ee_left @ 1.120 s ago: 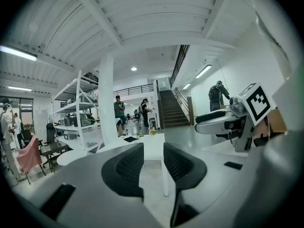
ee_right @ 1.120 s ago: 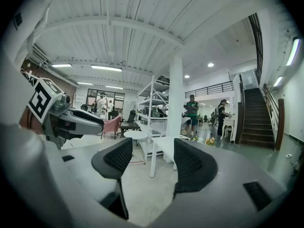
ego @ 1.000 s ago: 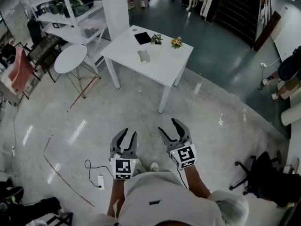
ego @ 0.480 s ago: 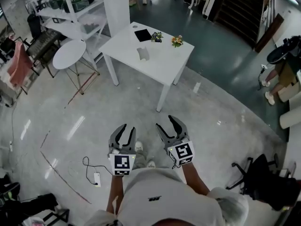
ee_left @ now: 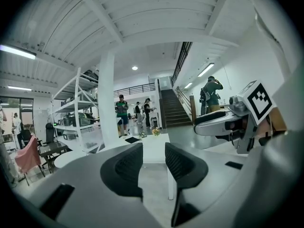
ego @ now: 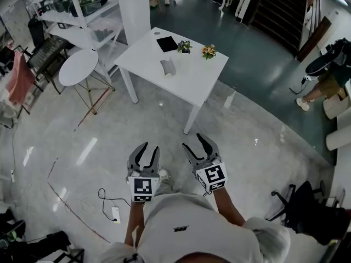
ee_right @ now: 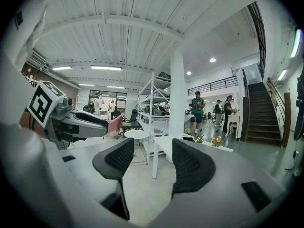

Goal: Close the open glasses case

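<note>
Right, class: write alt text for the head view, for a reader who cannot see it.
Seen from above, a person holds the left gripper and right gripper, both open and empty, over a shiny floor, facing a white table ahead.

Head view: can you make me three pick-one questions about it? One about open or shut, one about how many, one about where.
1. The left gripper and right gripper are: A) both open, empty; B) both shut; C) holding flowers.
2. How many flower pots? A) one; B) two; C) five.
3. The flower pots stand: A) on the white table; B) between the left gripper's jaws; C) under the right gripper.
Answers: 1 A, each pair of jaws stands apart with nothing between; 2 B, two show side by side; 3 A, they sit near its far edge.
</note>
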`<state>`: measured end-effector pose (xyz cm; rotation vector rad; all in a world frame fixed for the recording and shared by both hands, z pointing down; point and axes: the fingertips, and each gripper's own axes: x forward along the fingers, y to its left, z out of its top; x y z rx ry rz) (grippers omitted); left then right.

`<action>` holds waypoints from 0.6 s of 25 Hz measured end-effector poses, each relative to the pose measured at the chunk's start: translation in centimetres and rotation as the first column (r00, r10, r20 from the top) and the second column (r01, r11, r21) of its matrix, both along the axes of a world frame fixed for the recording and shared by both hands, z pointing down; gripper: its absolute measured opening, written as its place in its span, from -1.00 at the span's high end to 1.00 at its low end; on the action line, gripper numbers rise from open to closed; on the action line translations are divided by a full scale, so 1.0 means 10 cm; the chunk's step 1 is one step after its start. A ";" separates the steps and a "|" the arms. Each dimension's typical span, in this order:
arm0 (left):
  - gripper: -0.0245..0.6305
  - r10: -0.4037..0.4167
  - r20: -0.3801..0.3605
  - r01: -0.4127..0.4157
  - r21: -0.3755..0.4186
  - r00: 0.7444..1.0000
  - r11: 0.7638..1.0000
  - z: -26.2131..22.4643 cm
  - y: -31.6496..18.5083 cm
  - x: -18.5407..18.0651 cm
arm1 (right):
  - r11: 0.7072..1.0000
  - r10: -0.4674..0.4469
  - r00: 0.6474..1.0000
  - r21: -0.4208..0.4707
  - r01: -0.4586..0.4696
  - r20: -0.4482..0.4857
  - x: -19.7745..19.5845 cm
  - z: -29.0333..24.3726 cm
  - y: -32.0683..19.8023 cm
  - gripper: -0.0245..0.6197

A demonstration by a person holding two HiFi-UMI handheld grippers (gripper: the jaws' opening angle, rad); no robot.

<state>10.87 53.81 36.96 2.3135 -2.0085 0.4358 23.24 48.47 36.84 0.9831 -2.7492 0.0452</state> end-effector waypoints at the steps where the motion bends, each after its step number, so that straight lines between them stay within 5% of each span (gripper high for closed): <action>1: 0.44 0.003 0.000 -0.003 0.000 1.000 1.000 -0.01 -0.05 -0.04 | 1.000 0.002 1.000 0.000 -0.002 -0.001 -0.04 0.00 -0.05 0.14; 15: 0.44 0.058 -0.002 -0.058 -0.004 0.998 0.998 0.01 -0.78 -0.50 | 0.998 0.056 0.998 -0.009 -0.056 -0.012 -0.48 0.03 -0.71 0.16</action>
